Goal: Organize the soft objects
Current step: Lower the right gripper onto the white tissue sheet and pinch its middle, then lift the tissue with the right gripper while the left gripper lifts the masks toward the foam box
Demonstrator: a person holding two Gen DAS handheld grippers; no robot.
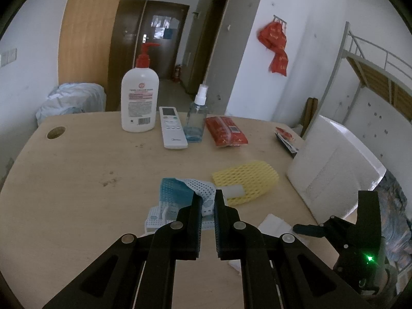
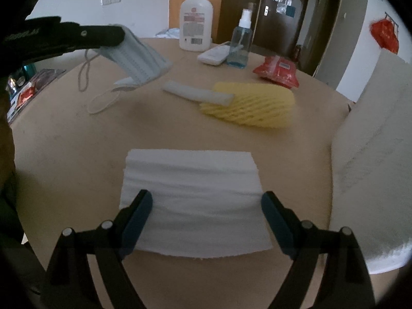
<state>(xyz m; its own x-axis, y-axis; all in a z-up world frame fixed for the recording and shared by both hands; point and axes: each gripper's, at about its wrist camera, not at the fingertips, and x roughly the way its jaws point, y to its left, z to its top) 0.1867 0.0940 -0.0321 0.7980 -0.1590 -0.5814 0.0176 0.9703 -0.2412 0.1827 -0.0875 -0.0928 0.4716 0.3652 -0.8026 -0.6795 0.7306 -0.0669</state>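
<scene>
My left gripper (image 1: 208, 197) is shut on a light blue face mask (image 1: 177, 193) and holds it above the table; in the right wrist view the left gripper (image 2: 121, 34) shows at upper left with the mask (image 2: 140, 59) hanging from it, ear loops dangling. My right gripper (image 2: 207, 200) is open, its fingers either side of a folded white tissue (image 2: 193, 193) lying flat on the table. A yellow foam net (image 2: 252, 108) (image 1: 247, 180) lies mid-table with a white foam strip (image 2: 198, 94) against it.
At the table's far side stand a lotion pump bottle (image 1: 139, 97), a white remote (image 1: 172, 128), a blue spray bottle (image 1: 197, 118) and a red tissue pack (image 1: 226, 131). A white foam board (image 1: 332, 164) leans at the right edge.
</scene>
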